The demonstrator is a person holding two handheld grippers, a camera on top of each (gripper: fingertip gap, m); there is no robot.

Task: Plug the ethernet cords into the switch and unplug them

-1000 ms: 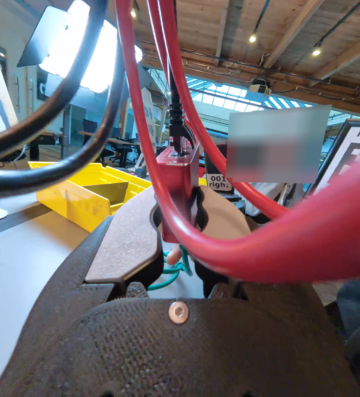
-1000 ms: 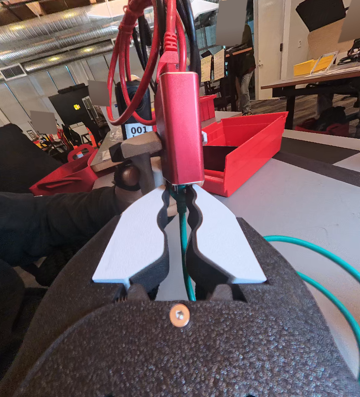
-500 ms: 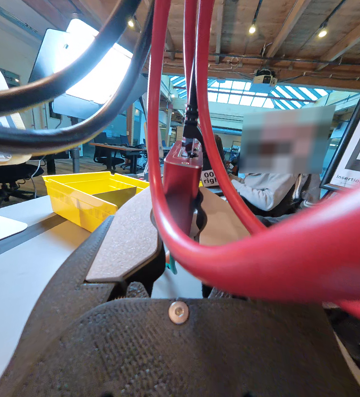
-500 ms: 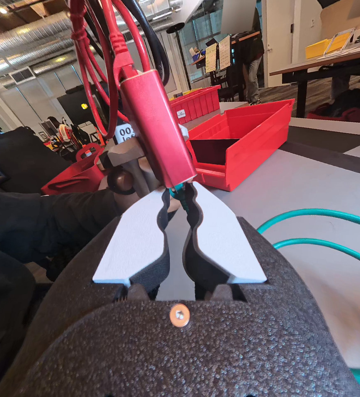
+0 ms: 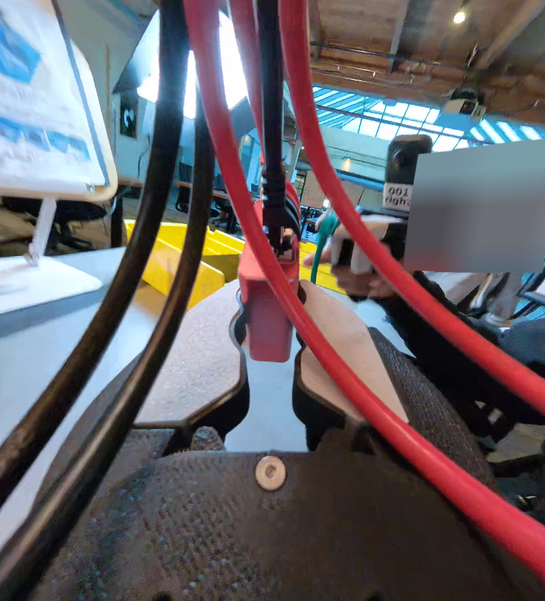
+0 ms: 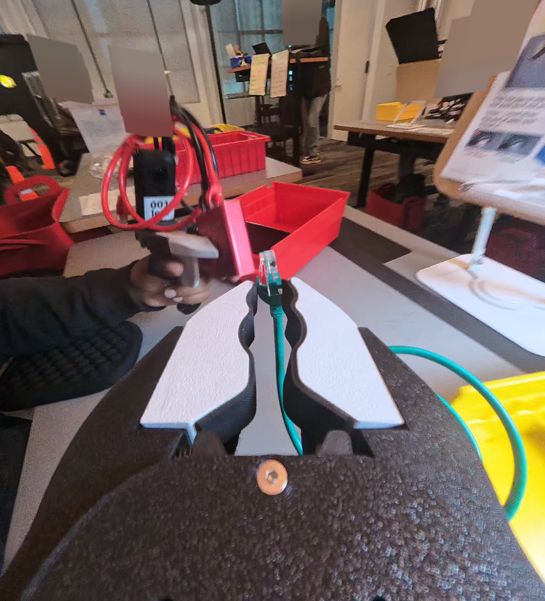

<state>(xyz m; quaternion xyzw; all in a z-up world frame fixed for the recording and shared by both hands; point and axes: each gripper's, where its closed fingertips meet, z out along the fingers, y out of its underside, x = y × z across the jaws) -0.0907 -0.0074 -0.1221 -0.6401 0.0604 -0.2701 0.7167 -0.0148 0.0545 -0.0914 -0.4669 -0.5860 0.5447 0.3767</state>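
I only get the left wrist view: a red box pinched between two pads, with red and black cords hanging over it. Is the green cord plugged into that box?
Observer: No. In the right wrist view the green cord ends in a clear plug that sits outside the red switch, close beside its lower end.
Operator: What is holding it there?
Observer: The right gripper is shut on the green cord just behind the plug.
Operator: Where does the rest of that cord go?
Observer: It curves back across the corner of a yellow bin at the lower right.
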